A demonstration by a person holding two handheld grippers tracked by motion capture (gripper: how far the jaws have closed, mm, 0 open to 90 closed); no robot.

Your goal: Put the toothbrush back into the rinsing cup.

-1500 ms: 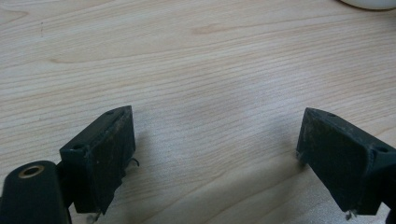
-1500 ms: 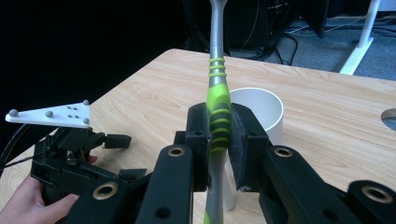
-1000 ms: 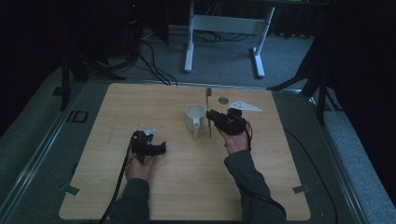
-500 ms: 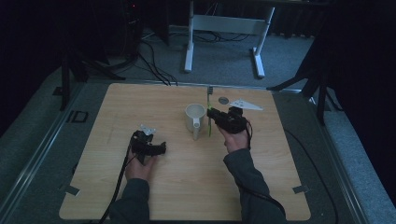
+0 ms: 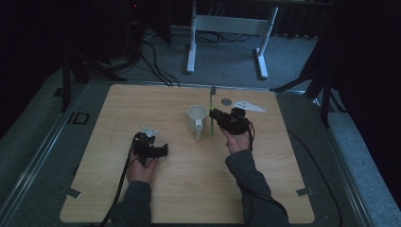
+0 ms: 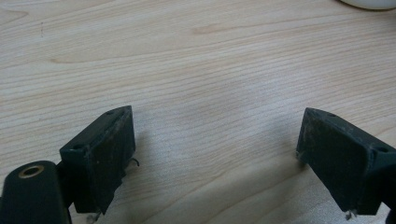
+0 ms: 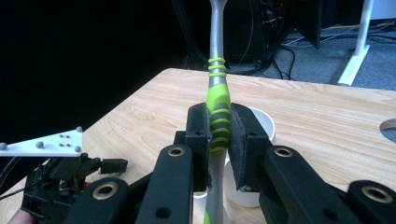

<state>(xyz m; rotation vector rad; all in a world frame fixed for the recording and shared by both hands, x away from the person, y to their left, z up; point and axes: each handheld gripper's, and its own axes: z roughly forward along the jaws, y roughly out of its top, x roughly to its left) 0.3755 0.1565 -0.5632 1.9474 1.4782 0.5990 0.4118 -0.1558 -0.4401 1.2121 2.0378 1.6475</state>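
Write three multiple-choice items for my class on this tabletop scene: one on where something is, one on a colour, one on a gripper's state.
1. Where does the white mug stand on the table?
A. Just beside the right gripper
B. At the table's near edge
C. Under the left gripper

2. What colour is the grip section of the toothbrush?
A. Red
B. Bright green
C. Blue

3. How do the left gripper's jaws stand?
A. Clamped on the mug
B. Shut on the toothbrush
C. Open, with bare wood between them

Answers:
1. A, since the high view shows the mug right next to the right gripper, near the table's middle.
2. B, since the right gripper view shows green ribbing on a grey handle, pinched between the pads.
3. C, since the left gripper view shows both jaws wide apart over plain tabletop.
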